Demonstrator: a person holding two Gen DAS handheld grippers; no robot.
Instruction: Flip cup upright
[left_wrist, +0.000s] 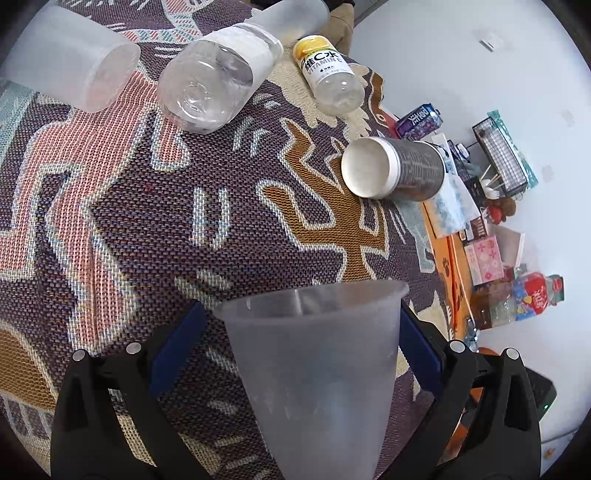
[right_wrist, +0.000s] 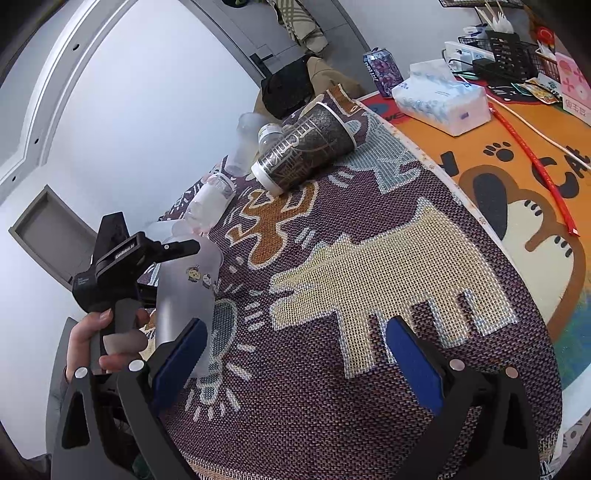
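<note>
Your left gripper (left_wrist: 306, 350) is clamped on a frosted translucent plastic cup (left_wrist: 314, 362), its blue pads pressing the cup's walls from either side. From the left wrist camera, the cup fills the space straight ahead of the fingers, with its wide rim pointing away from you. In the right wrist view the same cup (right_wrist: 186, 295), printed with small cartoon faces, is lifted above the woven patterned blanket (right_wrist: 369, 258), rim uppermost and leaning a little. That suggests you hold it by the sides so you can turn it and set its narrow base down; the flip looks mostly done, though the cup is not yet standing on the blanket.

Your right gripper (right_wrist: 295, 354) has its jaws spread wide with nothing between them, low over the blanket, just to the right of the held cup, probably waiting clear of the turn.

Beyond your left gripper, several things lie on their sides: a dark patterned paper cup (left_wrist: 395, 168) ahead and to the right, a Vitamin C water bottle (left_wrist: 328, 74) further ahead, a clear water bottle (left_wrist: 218, 74), and a frosted tumbler (left_wrist: 74, 66) far ahead to the left.
</note>
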